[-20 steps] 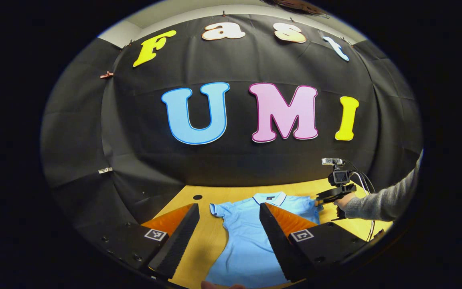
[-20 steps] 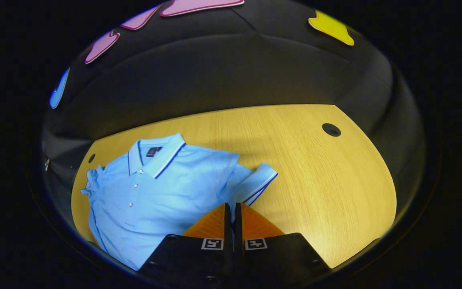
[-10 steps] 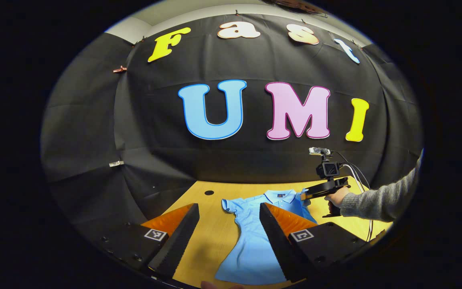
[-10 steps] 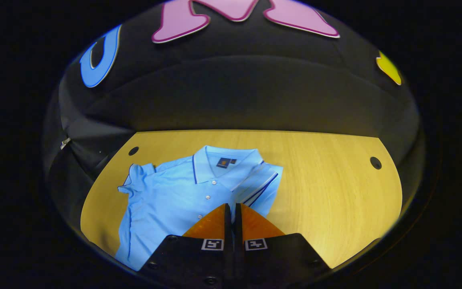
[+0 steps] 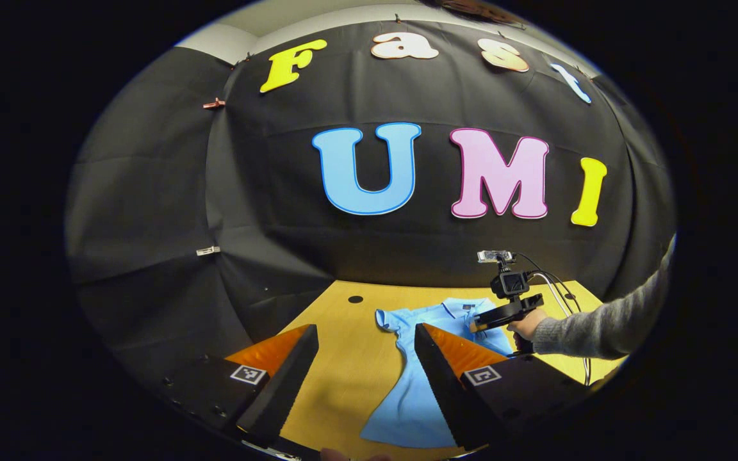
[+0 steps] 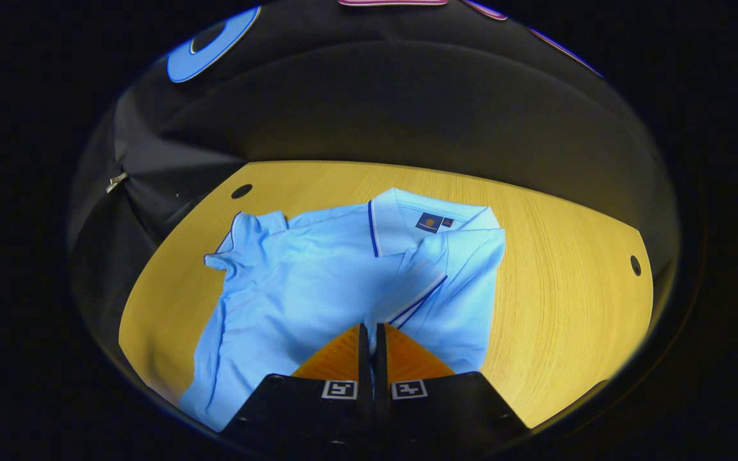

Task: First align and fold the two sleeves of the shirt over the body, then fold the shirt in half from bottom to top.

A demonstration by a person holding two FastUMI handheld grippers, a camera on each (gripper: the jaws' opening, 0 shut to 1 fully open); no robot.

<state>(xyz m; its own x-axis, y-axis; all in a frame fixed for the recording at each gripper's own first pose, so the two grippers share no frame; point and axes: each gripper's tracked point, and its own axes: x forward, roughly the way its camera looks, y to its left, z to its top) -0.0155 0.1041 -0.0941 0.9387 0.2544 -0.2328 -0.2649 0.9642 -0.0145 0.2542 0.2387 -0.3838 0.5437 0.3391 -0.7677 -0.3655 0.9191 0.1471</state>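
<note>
A light blue polo shirt [image 6: 305, 282] is lying face up on the wooden desk [image 6: 561, 301], collar [image 6: 407, 221] toward the booth's black wall. The right hand-held gripper [image 6: 369, 333] is pinching the striped-cuff sleeve [image 6: 436, 288] between its closed fingers, the sleeve lying across the shirt's chest. In the left gripper view, a hand [image 5: 523, 325] in a grey sleeve [image 5: 599, 326] is holding that tool over the shirt. The left hand-held gripper [image 5: 366, 352] is hovering near the desk's edge, fingers spread wide and gripping nothing, with the opposite sleeve [image 5: 389, 317] lying spread out flat.
</note>
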